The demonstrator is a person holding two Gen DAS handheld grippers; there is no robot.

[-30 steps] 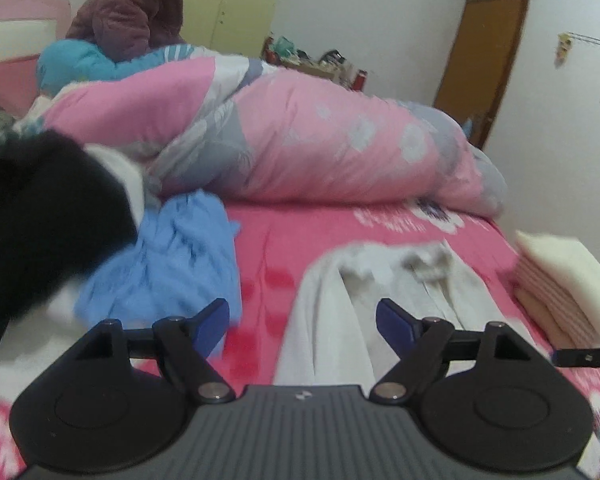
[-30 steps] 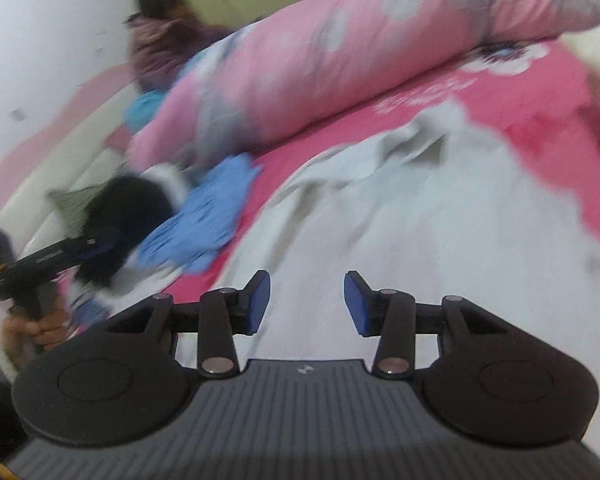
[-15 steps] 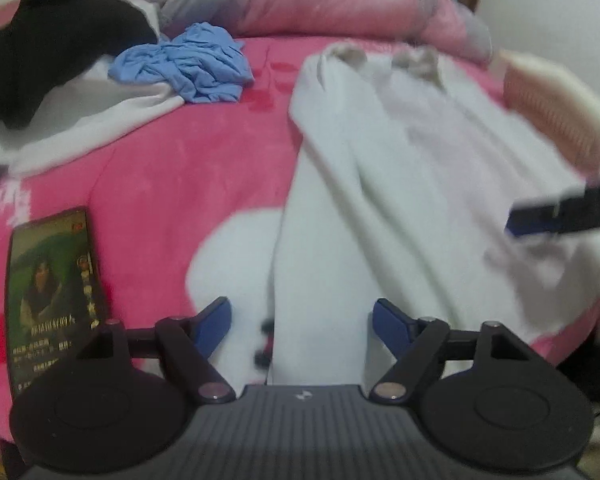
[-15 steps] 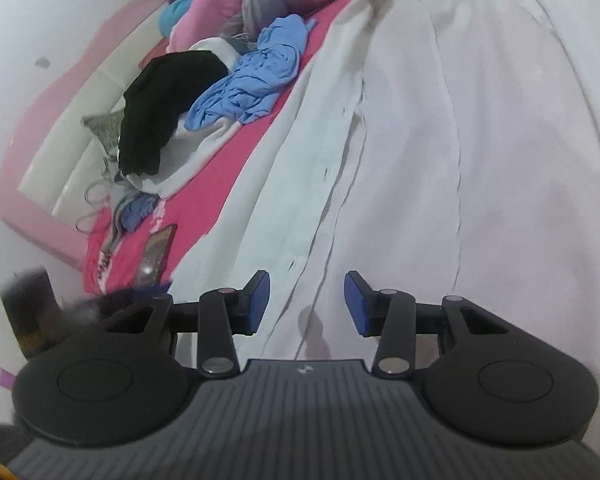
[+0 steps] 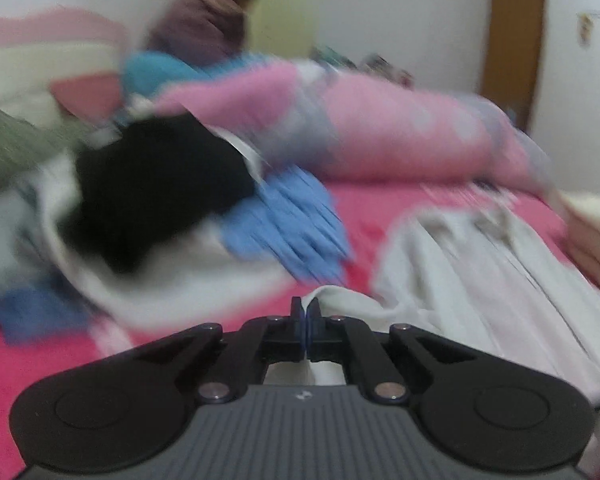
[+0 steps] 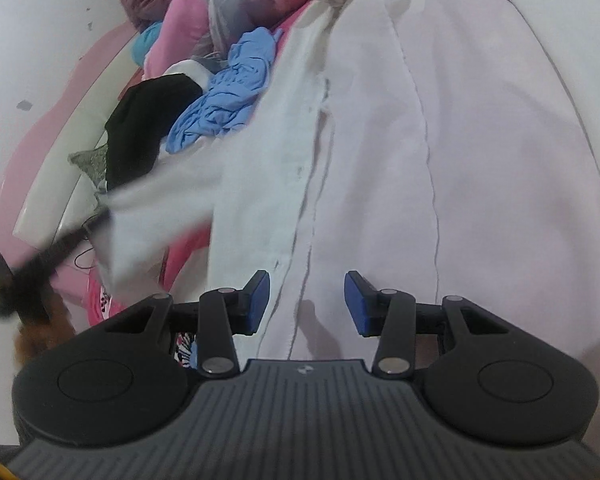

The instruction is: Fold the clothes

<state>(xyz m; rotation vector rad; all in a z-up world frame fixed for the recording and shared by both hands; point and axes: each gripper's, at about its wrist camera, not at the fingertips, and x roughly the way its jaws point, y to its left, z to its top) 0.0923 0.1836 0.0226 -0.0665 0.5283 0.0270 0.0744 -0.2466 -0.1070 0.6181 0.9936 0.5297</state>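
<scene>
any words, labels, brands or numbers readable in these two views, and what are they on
None can be read.
Left gripper body: a small pale mark at the top of the ribbed grey plate, a logo shape, no letters.
Right gripper body: the same small mark, no letters.
White shirt: no label or print shows.
Wall hanging beside the door: too blurred to tell whether it carries text.

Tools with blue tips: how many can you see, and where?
2. The left tool is shut on an edge of the white shirt; the right tool is open above the shirt's button strip.
</scene>
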